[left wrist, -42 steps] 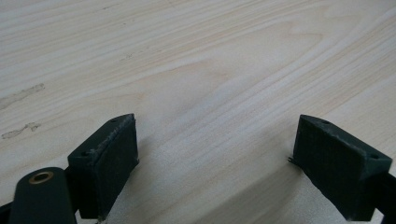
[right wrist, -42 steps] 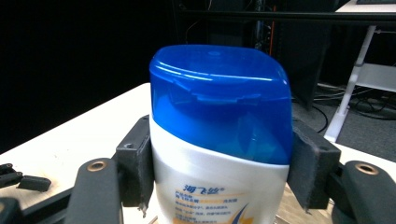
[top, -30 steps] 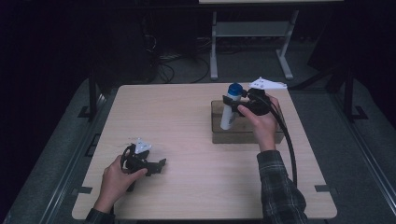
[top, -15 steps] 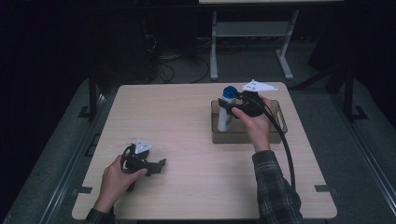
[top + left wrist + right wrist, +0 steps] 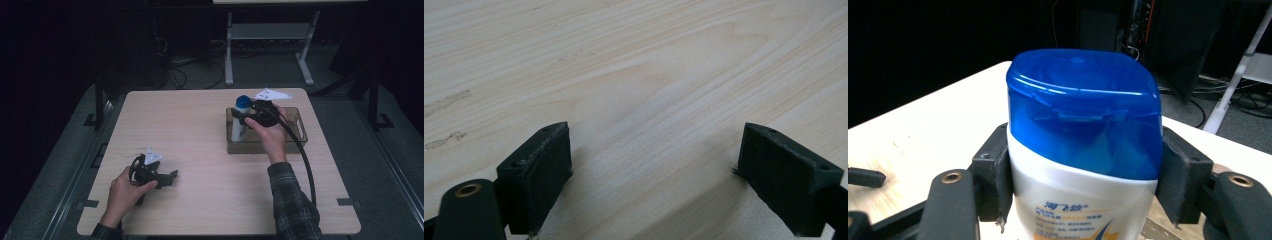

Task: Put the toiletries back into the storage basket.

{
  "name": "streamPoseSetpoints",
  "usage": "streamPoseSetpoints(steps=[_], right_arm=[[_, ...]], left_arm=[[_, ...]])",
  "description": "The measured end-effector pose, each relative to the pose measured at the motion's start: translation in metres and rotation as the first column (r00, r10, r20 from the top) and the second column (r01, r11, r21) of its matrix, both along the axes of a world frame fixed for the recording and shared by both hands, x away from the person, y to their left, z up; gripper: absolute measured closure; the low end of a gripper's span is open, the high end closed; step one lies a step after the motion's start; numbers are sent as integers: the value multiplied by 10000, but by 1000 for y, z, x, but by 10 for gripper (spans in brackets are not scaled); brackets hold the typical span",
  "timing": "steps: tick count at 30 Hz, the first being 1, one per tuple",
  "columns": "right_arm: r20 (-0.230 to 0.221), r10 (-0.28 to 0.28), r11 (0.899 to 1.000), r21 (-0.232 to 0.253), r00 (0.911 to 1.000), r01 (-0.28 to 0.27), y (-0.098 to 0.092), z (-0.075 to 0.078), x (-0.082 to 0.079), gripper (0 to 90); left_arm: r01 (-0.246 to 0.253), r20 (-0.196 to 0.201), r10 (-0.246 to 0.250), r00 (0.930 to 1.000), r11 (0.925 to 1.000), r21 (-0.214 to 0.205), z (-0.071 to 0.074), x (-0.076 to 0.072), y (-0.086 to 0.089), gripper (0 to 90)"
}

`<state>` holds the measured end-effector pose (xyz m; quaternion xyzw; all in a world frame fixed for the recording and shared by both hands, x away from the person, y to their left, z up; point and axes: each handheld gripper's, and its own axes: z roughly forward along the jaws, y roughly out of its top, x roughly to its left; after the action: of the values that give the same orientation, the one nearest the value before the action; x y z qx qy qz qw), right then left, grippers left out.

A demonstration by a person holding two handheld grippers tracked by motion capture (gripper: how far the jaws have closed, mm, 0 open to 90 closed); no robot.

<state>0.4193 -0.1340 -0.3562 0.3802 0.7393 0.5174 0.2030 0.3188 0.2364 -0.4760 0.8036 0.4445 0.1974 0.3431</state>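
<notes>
Blue-capped and white-bodied, the shampoo bottle (image 5: 1083,150) stands upright with its long axis vertical and its cap (image 5: 243,102) pointing up, inside the brown tray (image 5: 295,120) on the right half of the tabletop (image 5: 200,130). We see the right tongs (image 5: 242,118) clamped on it just below the cap, one black pad (image 5: 993,170) pressed to each side of the white body. In the right gripper view the bottle is cut off at the bottom edge, so we read only the top of its printed label, and its base is out of frame. From the high view the person's right hand (image 5: 270,134) and the gripper body cover much of the bottle, and we cannot tell whether its foot rests on the tray floor or hangs just above it. The tray's near wall also hides the lowest part.

We see the left tongs (image 5: 654,170) standing wide apart over bare light wood, with nothing between them. In the high view the left hand (image 5: 127,187) holds that gripper low at the near left of the tabletop, well apart from the tray; whether it touches the wood is hard to make out.
</notes>
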Motion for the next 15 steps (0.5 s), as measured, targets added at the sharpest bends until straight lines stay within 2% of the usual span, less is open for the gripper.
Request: streamPoseSetpoints(steps=[15], right_arm=[[-264,82,9995,-289,9996,-89,7,-10,1,349]], left_arm=[[35,-26,-35,10000,10000,-5,0,0,0,128]])
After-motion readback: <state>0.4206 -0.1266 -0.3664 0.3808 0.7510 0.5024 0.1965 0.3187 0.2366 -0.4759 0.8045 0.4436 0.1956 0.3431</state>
